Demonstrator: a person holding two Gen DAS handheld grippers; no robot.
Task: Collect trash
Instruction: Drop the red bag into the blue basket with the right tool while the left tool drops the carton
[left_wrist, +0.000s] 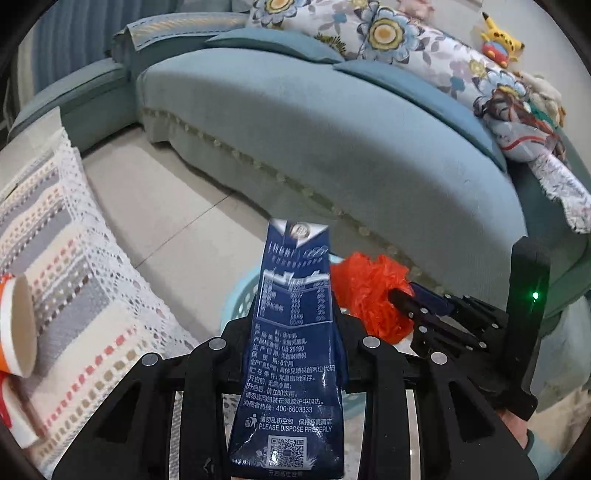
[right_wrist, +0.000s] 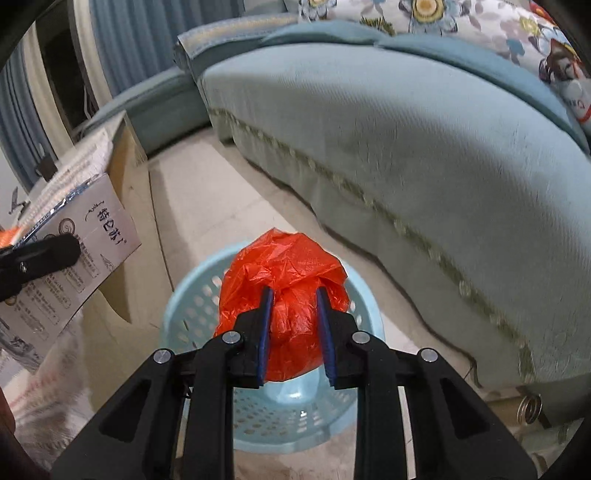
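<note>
The left claw (left_wrist: 295, 354) pinches a flattened, light milk carton (left_wrist: 293, 343) mid-body, while at its two o'clock the right claw (right_wrist: 293, 332) squeezes a soft, crinkly red bag (right_wrist: 284, 295) over the blue basket (right_wrist: 192, 295).

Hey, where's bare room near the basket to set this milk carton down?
Bare floor tiles run between the sofa and the cardboard box. The light blue basket is crowded: the red plastic bag, in the right gripper, hangs over it.
</note>
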